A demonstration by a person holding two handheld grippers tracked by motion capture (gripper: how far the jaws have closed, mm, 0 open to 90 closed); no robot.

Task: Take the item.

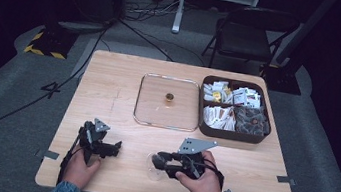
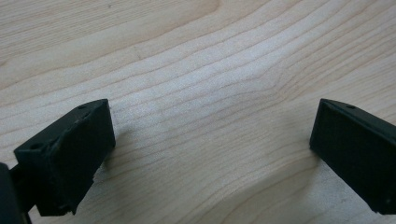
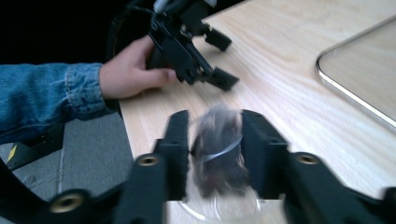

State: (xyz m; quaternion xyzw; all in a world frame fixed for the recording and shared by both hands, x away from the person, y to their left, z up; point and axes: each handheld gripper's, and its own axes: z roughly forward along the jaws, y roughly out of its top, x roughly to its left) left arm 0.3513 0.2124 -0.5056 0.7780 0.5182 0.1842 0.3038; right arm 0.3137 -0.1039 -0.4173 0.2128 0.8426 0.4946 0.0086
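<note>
As I look down from the high view, my right claw [image 1: 155, 160] sits at the lower middle of the frame, pointing left, clenched on a small clear packet [image 3: 219, 149] with dark stuff inside. In the right gripper view the packet stands squeezed between the two jaws at frame centre, blurred, with a clear cup [image 1: 155, 168] rim just under it at the bottom edge. From above, that cup lies on the surface [image 1: 111, 178] right at the claw's tips.

My left claw [image 1: 116, 148] is in the lower left, released, jaws spread wide with bare wood between them in the left gripper view, gripping nothing. In the right gripper view it appears at the upper left, held by a hand [image 3: 130, 70] in a denim sleeve [image 3: 46, 98].

Higher in the high view, a clear square lid [image 1: 167, 101] with a small knob lies at centre, and just right of it a dark tray [image 1: 231, 134] of packets, touching or nearly so; I cannot tell which.
</note>
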